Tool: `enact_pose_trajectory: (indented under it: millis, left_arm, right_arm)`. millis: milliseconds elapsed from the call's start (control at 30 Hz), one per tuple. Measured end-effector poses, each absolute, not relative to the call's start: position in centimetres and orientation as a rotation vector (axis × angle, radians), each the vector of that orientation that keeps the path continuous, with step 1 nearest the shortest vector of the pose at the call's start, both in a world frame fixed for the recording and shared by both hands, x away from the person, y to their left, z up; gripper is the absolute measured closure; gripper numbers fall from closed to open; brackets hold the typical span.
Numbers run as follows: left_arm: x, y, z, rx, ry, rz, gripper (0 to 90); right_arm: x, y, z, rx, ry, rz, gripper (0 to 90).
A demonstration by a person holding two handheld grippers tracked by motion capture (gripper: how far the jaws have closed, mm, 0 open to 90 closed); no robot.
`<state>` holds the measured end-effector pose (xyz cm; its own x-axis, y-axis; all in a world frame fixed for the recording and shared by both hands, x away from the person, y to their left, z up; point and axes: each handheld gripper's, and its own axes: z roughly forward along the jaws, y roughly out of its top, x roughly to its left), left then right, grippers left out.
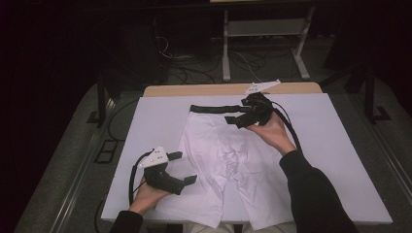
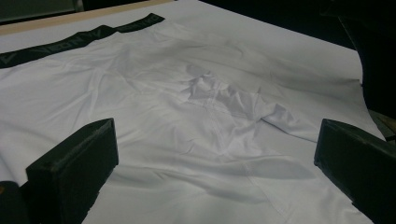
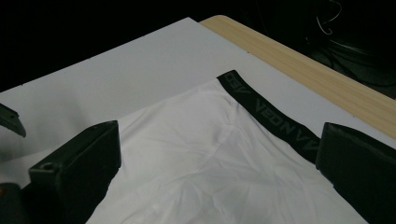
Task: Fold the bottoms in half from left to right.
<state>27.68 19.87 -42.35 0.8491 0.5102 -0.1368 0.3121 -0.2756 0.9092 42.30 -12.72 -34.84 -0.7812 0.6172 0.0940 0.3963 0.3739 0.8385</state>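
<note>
White boxer shorts [image 1: 228, 160] with a black waistband [image 1: 214, 108] lie flat on the white board, waistband at the far side and legs toward the person. My left gripper [image 1: 183, 167] hovers open just left of the shorts' left leg. From its own view, its jaws stand wide apart over the creased white fabric [image 2: 210, 102], and the waistband [image 2: 70, 42] runs along the far left. My right gripper [image 1: 237, 121] is open at the right end of the waistband, low above it. In its own view the lettered waistband [image 3: 275, 116] passes between its spread jaws.
The white board [image 1: 145, 136] covers a wooden table whose far edge [image 1: 194, 90] shows as a tan strip. Beyond it are a metal stand [image 1: 226, 53] and cables on the dark floor. A tip of the left gripper [image 3: 9, 119] shows far left in the right gripper view.
</note>
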Motion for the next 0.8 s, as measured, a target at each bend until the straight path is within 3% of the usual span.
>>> enact_pose_trajectory:
  millis: [800]
  left_arm:
    - [27.6, 20.0, -42.3, 1.871, 0.614, 0.209, 0.0]
  right_arm:
    - [46.4, -7.4, -35.9, 0.907, 2.446, 1.336, 0.0]
